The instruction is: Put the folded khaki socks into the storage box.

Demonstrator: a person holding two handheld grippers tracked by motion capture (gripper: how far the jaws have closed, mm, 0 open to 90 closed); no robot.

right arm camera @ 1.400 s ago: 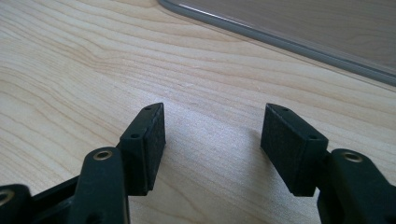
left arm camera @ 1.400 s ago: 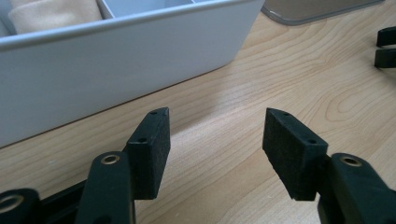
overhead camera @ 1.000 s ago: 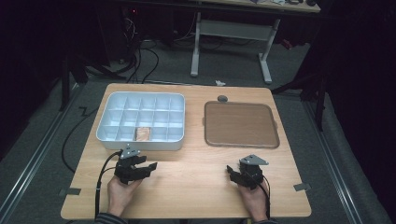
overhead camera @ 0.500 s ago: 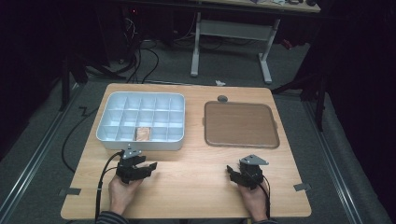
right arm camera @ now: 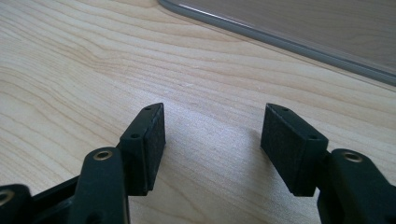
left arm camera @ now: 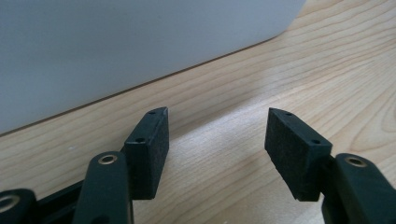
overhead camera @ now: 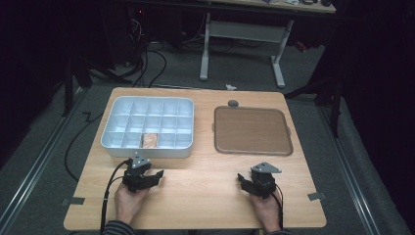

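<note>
My left gripper rests on the wooden table just in front of the white compartment tray. Its jaws have just been opening a little and stand open with nothing between them. In the left gripper view the gripper faces the tray's white wall close ahead. A brown piece lies in a front-row compartment. My right gripper sits near the front right of the table, open and empty. In the right gripper view the gripper points at the rim of the flat brown tray.
The flat brown tray lies at the table's right half with nothing on it. A small dark round object sits just behind it. Beyond the table stand a desk frame and floor cables.
</note>
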